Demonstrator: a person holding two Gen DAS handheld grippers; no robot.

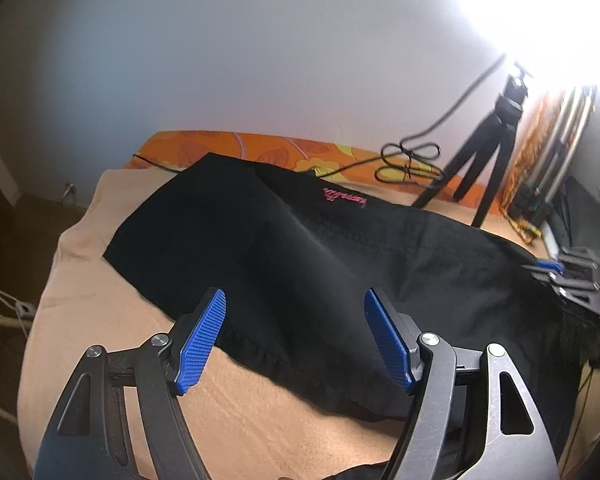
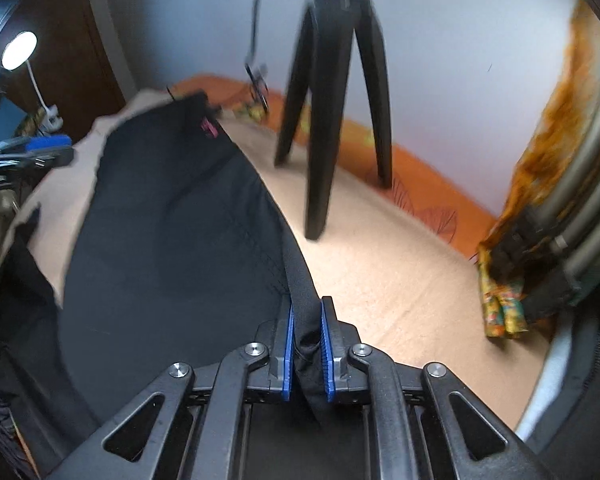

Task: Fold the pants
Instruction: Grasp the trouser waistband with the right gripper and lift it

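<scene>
Left gripper (image 1: 295, 312): jaws stand wide apart with nothing between the blue ribbed pads (image 1: 202, 340); it hangs over the near edge of the pants, pads clear of the cloth.

Blanket (image 1: 100, 280): peach-beige cover spread over the bed, bare along the left and near side; the pants lie on top of it.

Pants (image 1: 280, 248): black, matte fabric, spread mostly flat across the middle of the blanket and running from the far left toward the right. A soft ridge runs diagonally through the cloth. The left edge is straight and clean; the near edge shows a stitched hem line.

Logo (image 1: 344, 197): small pink script stitched near the far edge of the pants, reading upside down from the left wrist view.

Orange sheet (image 1: 220, 146): patterned strip along the wall behind the pants.

Cable (image 1: 410, 160): black, looped, lying on the sheet just beyond the pants.

Tripod (image 1: 496, 136): black, standing on the bed to the right of the cable, apart from the pants.

Right gripper (image 2: 307, 346): jaws closed on the edge of the pants, a band of black cloth pinched between its blue pads (image 2: 327, 352); from the grip the fabric runs away taut toward the logo. It also shows at the right edge of the left wrist view.
</scene>
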